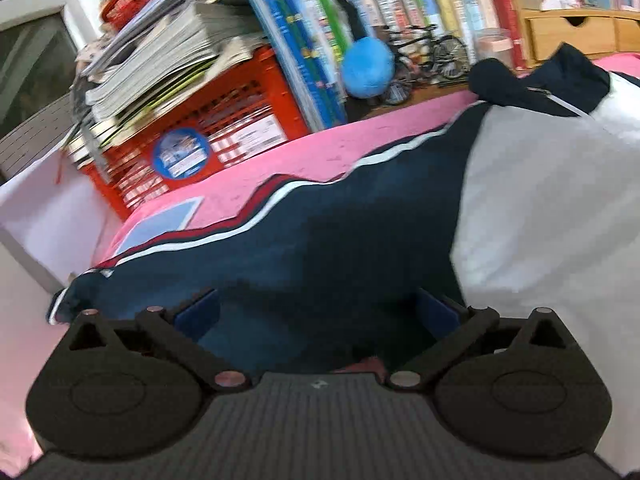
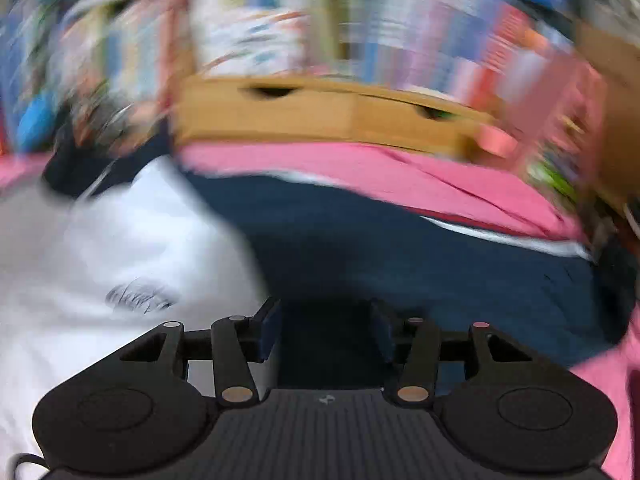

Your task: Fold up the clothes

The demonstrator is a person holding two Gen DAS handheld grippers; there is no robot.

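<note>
Two matching black handheld grippers

Left gripper (image 1: 318, 312) and right gripper (image 2: 326, 330): matte black ribbed housing, two round discs, black linkage arms on copper-coloured pins, blue pads (image 1: 200, 314) on the fingers, small pale mark at centre.

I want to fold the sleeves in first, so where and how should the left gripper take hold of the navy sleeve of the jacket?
Probably at the cuff end, where the navy sleeve narrows and lies flat on the pink cloth. Bring the left gripper, whose jaws stand wide open, in from the free outer edge with the red and white stripes, so one finger slides under the thin edge.
</note>
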